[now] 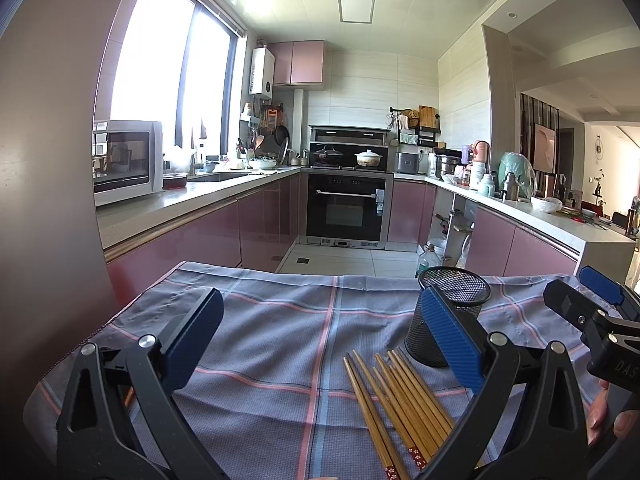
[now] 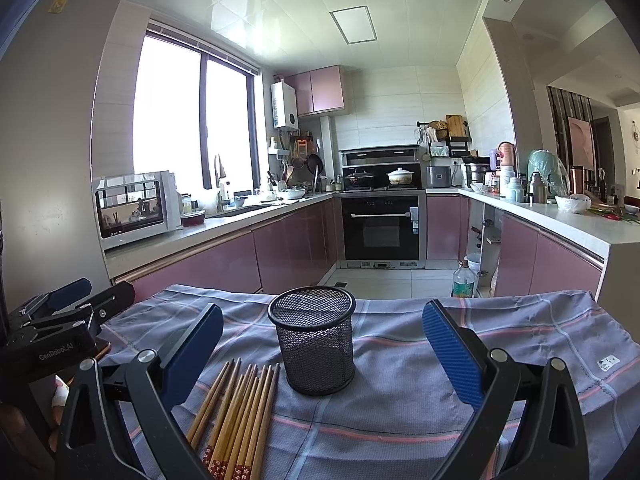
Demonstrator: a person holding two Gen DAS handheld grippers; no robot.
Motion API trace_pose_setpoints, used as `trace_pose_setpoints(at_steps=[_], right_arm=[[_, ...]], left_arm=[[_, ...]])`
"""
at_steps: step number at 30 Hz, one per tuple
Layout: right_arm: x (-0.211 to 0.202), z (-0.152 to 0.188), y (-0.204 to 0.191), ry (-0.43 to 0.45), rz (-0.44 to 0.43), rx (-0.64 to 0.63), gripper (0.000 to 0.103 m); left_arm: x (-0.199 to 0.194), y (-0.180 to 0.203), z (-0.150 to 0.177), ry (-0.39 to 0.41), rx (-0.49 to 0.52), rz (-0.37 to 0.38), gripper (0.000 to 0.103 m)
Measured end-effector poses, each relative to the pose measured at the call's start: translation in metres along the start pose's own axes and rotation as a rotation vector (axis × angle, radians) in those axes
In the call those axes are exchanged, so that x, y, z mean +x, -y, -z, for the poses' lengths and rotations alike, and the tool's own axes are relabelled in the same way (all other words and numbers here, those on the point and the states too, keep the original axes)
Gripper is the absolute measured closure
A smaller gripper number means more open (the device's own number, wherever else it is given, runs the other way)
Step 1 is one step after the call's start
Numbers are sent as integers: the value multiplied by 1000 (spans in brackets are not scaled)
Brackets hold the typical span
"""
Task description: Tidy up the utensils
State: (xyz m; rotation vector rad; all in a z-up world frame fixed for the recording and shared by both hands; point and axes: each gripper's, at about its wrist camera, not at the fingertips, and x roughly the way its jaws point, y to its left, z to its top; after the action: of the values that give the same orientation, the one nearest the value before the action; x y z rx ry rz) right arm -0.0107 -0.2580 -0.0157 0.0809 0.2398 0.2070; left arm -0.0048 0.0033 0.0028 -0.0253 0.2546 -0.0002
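Observation:
Several wooden chopsticks (image 1: 400,404) lie bunched on a blue plaid cloth (image 1: 272,320), their decorated red ends toward me. A black mesh holder (image 1: 450,312) stands upright just behind them, empty as far as I see. My left gripper (image 1: 324,340) is open and empty, hovering left of the chopsticks. In the right wrist view the chopsticks (image 2: 236,416) lie lower left and the holder (image 2: 314,338) stands at centre. My right gripper (image 2: 320,352) is open and empty, with the holder between its fingers further ahead. The right gripper also shows in the left wrist view (image 1: 592,308), and the left gripper in the right wrist view (image 2: 60,312).
The cloth (image 2: 500,340) covers a table whose far edge drops to the kitchen floor. Pink cabinets, an oven (image 2: 382,228) and a microwave (image 2: 136,208) stand behind. A wall or fridge side (image 1: 44,160) is close on the left.

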Motion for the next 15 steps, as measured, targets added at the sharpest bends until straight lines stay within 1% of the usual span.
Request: trace_pose_setpoints(at_steps=[15], right_arm=[[-1, 0, 1, -9, -3, -2, 7]], left_arm=[[0, 0, 1, -5, -1, 3, 6]])
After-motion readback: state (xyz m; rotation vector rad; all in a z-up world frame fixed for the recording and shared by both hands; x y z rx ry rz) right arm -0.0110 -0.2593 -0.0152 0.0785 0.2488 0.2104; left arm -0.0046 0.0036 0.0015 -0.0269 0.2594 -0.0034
